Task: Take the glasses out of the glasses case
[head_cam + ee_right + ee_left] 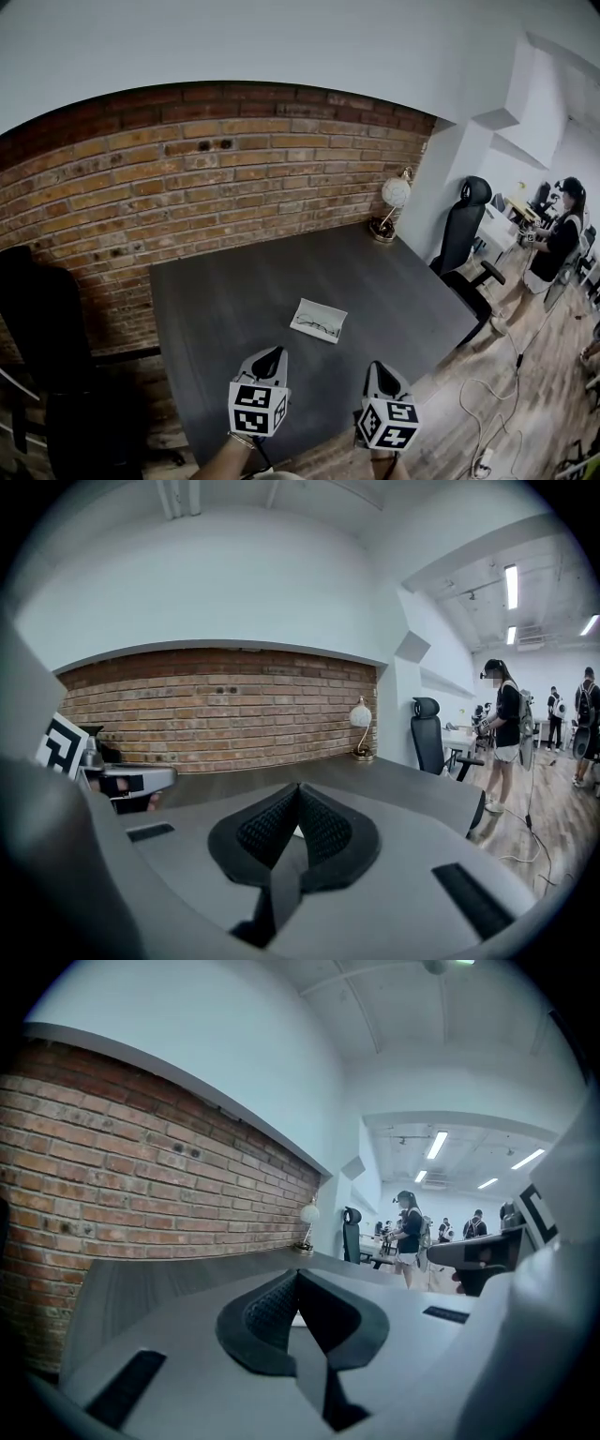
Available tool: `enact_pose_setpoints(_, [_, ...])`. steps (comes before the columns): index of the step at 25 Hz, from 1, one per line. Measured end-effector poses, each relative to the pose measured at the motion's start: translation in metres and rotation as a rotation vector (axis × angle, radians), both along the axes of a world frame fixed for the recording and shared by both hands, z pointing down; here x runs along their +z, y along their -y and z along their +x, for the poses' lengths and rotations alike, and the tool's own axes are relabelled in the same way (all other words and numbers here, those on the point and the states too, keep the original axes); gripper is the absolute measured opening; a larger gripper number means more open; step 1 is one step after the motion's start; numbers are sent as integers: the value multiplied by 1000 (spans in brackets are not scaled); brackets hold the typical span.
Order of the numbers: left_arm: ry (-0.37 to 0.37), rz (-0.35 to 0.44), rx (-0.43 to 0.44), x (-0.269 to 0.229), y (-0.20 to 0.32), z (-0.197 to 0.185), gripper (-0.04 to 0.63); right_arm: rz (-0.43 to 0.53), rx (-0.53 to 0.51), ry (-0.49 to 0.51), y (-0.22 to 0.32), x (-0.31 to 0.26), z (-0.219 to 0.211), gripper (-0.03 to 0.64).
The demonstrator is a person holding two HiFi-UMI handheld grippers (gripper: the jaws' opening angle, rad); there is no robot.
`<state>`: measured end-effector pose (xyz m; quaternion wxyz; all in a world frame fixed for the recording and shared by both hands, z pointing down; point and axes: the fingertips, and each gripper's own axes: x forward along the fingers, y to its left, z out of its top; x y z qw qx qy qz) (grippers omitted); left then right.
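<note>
A flat white glasses case [319, 321] lies near the middle of the dark grey table [216, 309], with a thin-framed pair of glasses [316, 327] resting on it. My left gripper [274, 353] hovers over the table's near edge, a little short and left of the case, jaws pressed together with nothing between them. My right gripper [377, 367] hangs beside it, short and right of the case, also shut and empty. In the left gripper view the closed jaw tips of the left gripper [298, 1275] point across the table. The right gripper [300, 788] looks the same in its own view.
A globe lamp [393, 199] stands at the table's far right corner, by the brick wall [187, 178]. Black office chairs sit to the right [466, 234] and left [37, 328]. A person [561, 242] stands off to the right. Cables [487, 412] trail on the wooden floor.
</note>
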<state>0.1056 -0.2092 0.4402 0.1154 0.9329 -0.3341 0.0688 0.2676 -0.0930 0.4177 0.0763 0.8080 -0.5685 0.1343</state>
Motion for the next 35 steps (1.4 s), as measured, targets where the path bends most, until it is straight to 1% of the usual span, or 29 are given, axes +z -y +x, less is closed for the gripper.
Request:
enact_pose_setpoints(6, [43, -20, -5, 17, 8, 3, 17, -27, 22, 38, 6, 21, 15, 32])
enact_pose_setpoints(10, [67, -35, -34, 25, 13, 2, 17, -41, 13, 70, 16, 33, 24, 32])
enact_pose_setpoints(18, [77, -49, -109, 28, 30, 10, 17, -56, -65, 84, 50, 36, 38, 32])
enact_pose_setpoints(21, [84, -73, -132, 37, 33, 14, 17, -64, -91, 101, 57, 41, 42, 32])
enact_pose_setpoints(30, [108, -89, -176, 45, 44, 20, 17, -71, -151, 136, 81, 52, 49, 32])
enact_pose_setpoints(35, [124, -111, -207, 55, 47, 17, 17, -83, -210, 148, 95, 60, 50, 32])
